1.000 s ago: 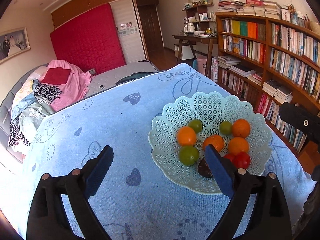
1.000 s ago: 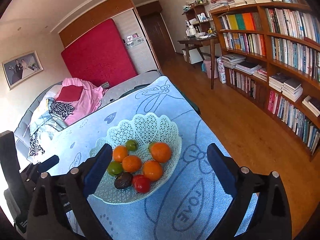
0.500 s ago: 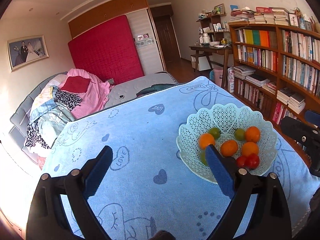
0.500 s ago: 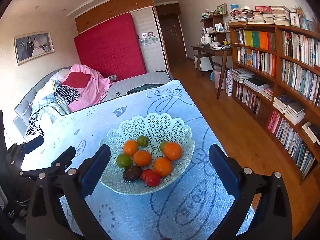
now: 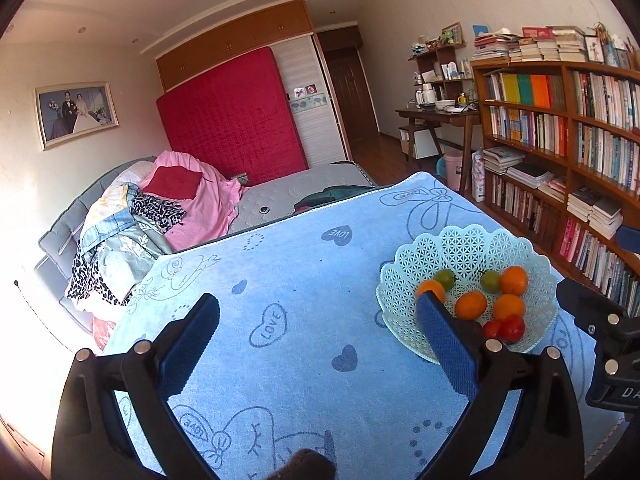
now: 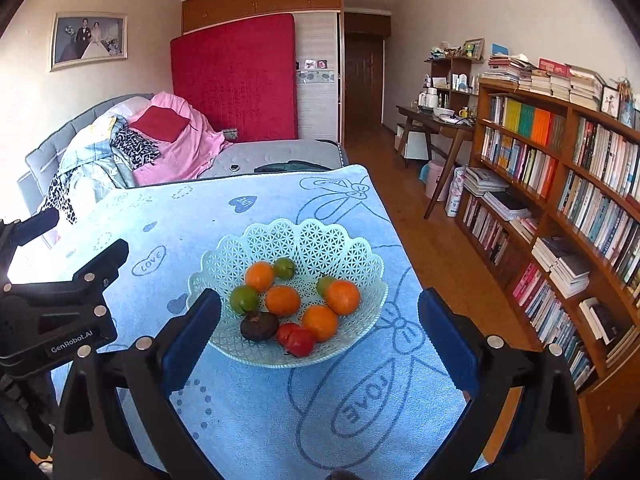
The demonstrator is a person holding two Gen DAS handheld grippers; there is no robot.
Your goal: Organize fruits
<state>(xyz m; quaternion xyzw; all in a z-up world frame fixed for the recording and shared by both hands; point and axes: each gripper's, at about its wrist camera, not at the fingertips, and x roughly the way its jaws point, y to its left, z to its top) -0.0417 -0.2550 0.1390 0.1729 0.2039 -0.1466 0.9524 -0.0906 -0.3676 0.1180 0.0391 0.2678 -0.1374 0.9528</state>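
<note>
Fruit sits in a pale lattice basket point(image 6: 298, 236) on my blue cloth-covered table point(image 6: 256, 400). From the right wrist view I count four oranges: one at the basket's 11 o'clock point(image 6: 259, 276), one in the middle point(image 6: 282, 300), one at 3 o'clock point(image 6: 342, 297) and one toward 5 o'clock point(image 6: 320, 322). Three green fruits lie among them, the largest point(image 6: 243, 299) at 9 o'clock, touching the middle orange. A dark brown fruit point(image 6: 259, 325) rests at 7 o'clock, and red tomatoes point(image 6: 297, 340) lie just beside it at 6 o'clock.

My right gripper point(image 6: 319, 334) hangs above the near edge of the basket with its jaws spread wide and nothing between them; the basket shows in the gap. My left gripper point(image 5: 318, 344) is likewise spread wide and empty, over bare cloth, with the basket point(image 5: 464, 240) at its 2 o'clock, partly behind one blue pad point(image 5: 446, 344).

Beyond the table, at 11 o'clock, a bed point(image 6: 276, 154) carries heaped clothes point(image 6: 120, 148), with a red mattress point(image 6: 234, 84) leaning against the wall behind. Bookshelves point(image 6: 560, 184) fill the wall at 3 o'clock.
</note>
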